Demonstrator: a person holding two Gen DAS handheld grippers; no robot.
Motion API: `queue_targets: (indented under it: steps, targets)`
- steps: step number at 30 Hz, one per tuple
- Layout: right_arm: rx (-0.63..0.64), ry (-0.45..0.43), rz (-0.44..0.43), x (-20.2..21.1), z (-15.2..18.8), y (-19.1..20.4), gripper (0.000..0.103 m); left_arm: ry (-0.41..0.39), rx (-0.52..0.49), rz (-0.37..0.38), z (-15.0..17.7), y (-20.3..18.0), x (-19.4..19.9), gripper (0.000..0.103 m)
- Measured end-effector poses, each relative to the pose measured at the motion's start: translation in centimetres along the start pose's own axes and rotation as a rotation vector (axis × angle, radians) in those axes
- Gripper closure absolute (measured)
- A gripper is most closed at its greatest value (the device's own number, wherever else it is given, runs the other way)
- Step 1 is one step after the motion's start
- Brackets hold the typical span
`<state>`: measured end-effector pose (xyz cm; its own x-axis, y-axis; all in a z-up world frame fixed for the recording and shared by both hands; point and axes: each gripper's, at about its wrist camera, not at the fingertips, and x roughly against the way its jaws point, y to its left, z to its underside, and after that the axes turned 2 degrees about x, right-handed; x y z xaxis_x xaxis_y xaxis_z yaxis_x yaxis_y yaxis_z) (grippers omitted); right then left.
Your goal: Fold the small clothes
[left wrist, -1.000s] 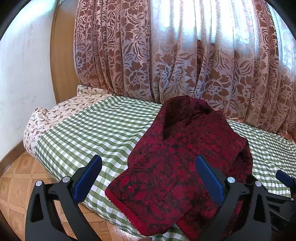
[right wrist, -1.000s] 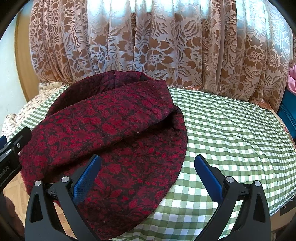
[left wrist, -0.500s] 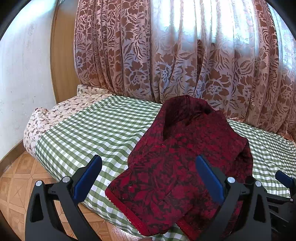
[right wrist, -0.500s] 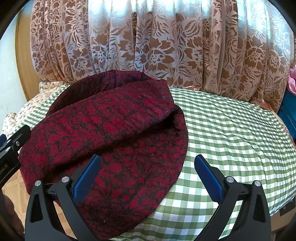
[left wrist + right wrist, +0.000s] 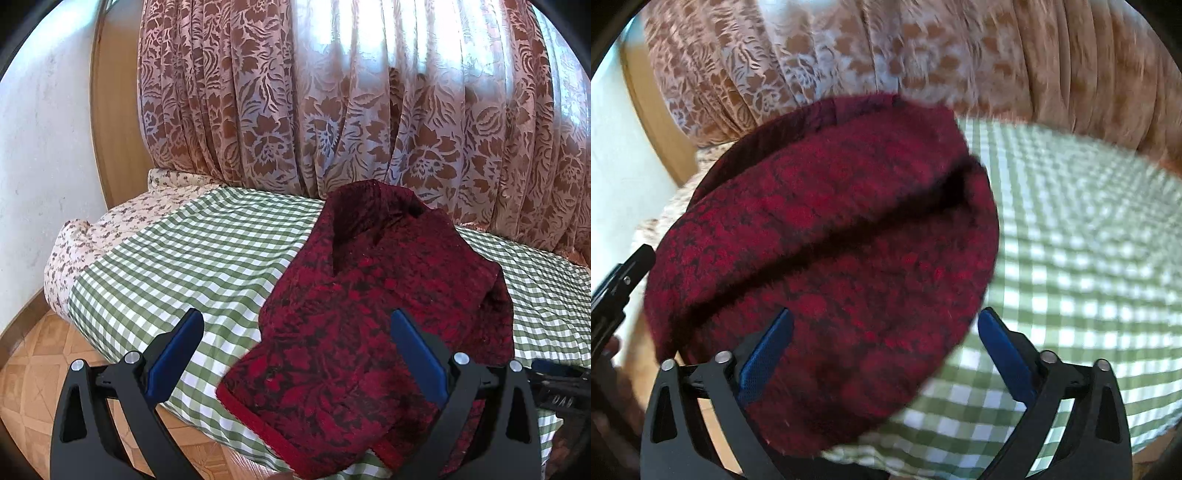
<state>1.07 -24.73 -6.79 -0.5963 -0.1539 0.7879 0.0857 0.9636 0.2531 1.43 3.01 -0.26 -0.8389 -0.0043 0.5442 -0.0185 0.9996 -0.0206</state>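
Observation:
A dark red patterned garment (image 5: 369,325) lies folded over on the green checked bed cover (image 5: 192,258), its hem hanging at the near edge. My left gripper (image 5: 295,354) is open and empty, just short of the garment's near left corner. In the right wrist view the same garment (image 5: 827,258) fills the left half, blurred by motion. My right gripper (image 5: 884,354) is open and empty, low over the garment's near edge. The right gripper's body shows at the lower right of the left wrist view (image 5: 557,387), and the left gripper's body at the left edge of the right wrist view (image 5: 617,288).
A brown floral curtain (image 5: 369,110) hangs behind the bed. A floral sheet (image 5: 110,229) covers the bed's left end beside a white wall (image 5: 37,147). A wooden parquet floor (image 5: 29,387) lies below the bed edge. Bare checked cover (image 5: 1071,258) lies right of the garment.
My right gripper has moved quickly forward and down toward the garment, blurring its view. My left gripper has barely moved. Both stay open.

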Motion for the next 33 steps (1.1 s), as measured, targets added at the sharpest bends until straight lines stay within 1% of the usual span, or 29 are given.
queue_targets:
  steps: [3,4,6,8,10,11,12,13,14,16,18,21,23,24,25,27,29,30,32,33]
  targets:
    - [-0.108,0.074,-0.091,-1.5,0.8,-3.1,0.028,0.004,0.015,0.009,-0.2,0.7,-0.3,0.002]
    - [-0.149,0.099,-0.132,-2.3,1.1,-3.9,0.03,0.008,0.022,0.01,-0.3,0.9,-0.4,0.002]
    - [-0.205,0.106,-0.18,-3.3,1.2,-4.5,0.039,0.016,0.034,0.017,-0.3,1.3,-0.5,0.002]
    - [-0.251,0.11,-0.221,-4.4,0.9,-4.7,0.041,0.024,0.041,0.025,-0.4,1.6,-0.7,0.002]
    - [-0.257,0.103,-0.241,-5.3,0.4,-4.3,0.045,0.036,0.04,0.023,-0.4,1.7,-1.0,0.002]
    - [-0.251,0.1,-0.25,-5.5,0.1,-4.2,0.057,0.043,0.042,0.026,-0.5,1.8,-1.1,0.002]
    - [-0.237,0.103,-0.264,-5.8,-0.4,-3.8,0.074,0.049,0.044,0.032,-0.5,1.7,-1.3,0.002]
    - [-0.217,0.104,-0.258,-5.7,-0.8,-3.6,0.082,0.057,0.046,0.037,-0.7,1.7,-1.4,0.002]
    - [-0.205,0.101,-0.255,-5.6,-1.2,-3.3,0.087,0.058,0.045,0.043,-0.9,1.6,-1.4,0.002]
    - [-0.155,0.074,-0.239,-4.6,-2.0,-3.9,0.09,0.045,0.031,0.051,-1.3,1.4,-1.1,0.003]
    - [-0.089,0.037,-0.196,-3.0,-3.0,-4.2,0.091,0.029,0.008,0.047,-1.7,1.0,-0.8,0.003]
    - [0.01,-0.05,-0.082,0.5,-4.9,-5.8,0.091,0.021,-0.007,0.068,-2.5,0.7,-0.6,0.003]
    - [0.061,-0.103,0.06,2.3,-6.7,-7.8,0.091,0.022,-0.019,0.082,-2.8,0.3,-0.6,0.003]
    - [0.064,-0.114,0.108,2.6,-7.3,-8.8,0.091,0.023,-0.027,0.085,-2.9,0.1,-0.6,0.003]
    - [0.052,-0.122,0.18,3.0,-8.2,-10.9,0.091,0.028,-0.039,0.086,-2.9,-0.3,-0.7,0.003]
    - [0.02,-0.122,0.269,3.1,-9.6,-14.0,0.092,0.044,-0.057,0.098,-2.8,-0.8,-1.2,0.003]
    - [-0.009,-0.091,0.358,2.2,-10.5,-17.4,0.092,0.074,-0.062,0.113,-2.6,-1.5,-1.6,0.003]
    - [-0.02,-0.077,0.397,1.8,-10.7,-18.9,0.092,0.096,-0.056,0.133,-2.4,-1.7,-1.9,0.003]
    - [-0.063,-0.036,0.463,0.1,-11.3,-22.0,0.092,0.152,-0.037,0.202,-1.8,-2.5,-2.7,0.003]
    - [-0.071,-0.026,0.474,-0.5,-11.4,-22.7,0.092,0.19,-0.024,0.245,-1.5,-2.9,-3.3,0.003]
